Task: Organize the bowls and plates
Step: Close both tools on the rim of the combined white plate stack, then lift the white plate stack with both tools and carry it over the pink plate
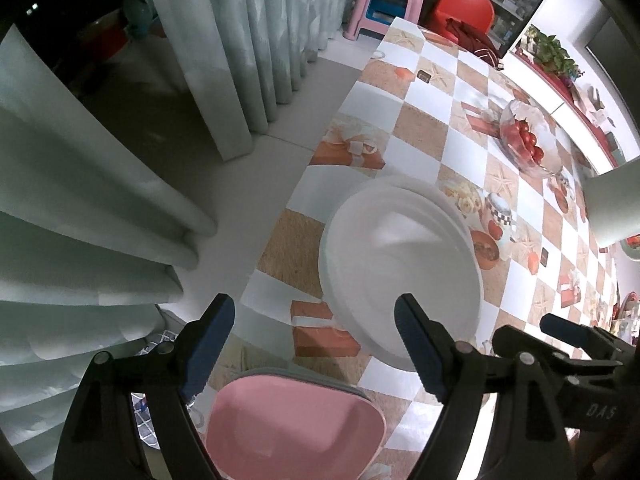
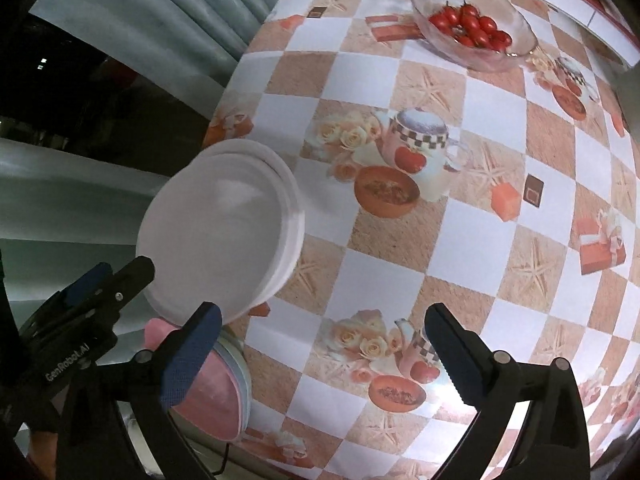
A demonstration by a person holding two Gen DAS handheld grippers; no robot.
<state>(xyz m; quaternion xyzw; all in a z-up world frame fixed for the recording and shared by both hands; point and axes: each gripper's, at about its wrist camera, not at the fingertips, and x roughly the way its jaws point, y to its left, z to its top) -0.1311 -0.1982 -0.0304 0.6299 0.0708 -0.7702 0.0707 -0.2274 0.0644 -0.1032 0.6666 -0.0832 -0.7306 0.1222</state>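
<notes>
A stack of white plates (image 1: 400, 268) sits near the table's left edge; it also shows in the right wrist view (image 2: 224, 232). A pink bowl (image 1: 296, 420) nested in a grey one sits nearer me, seen too in the right wrist view (image 2: 212, 396). My left gripper (image 1: 316, 344) is open and empty, above the gap between bowl and plates. My right gripper (image 2: 324, 356) is open and empty over the tablecloth, right of the plates; it also shows in the left wrist view (image 1: 560, 328).
A glass bowl of cherry tomatoes (image 2: 476, 28) stands at the table's far side. The checked tablecloth (image 2: 460, 240) covers the table. Curtains (image 1: 240, 40) hang left of the table edge. A pink stool (image 1: 380, 4) and a red chair (image 1: 468, 4) stand beyond.
</notes>
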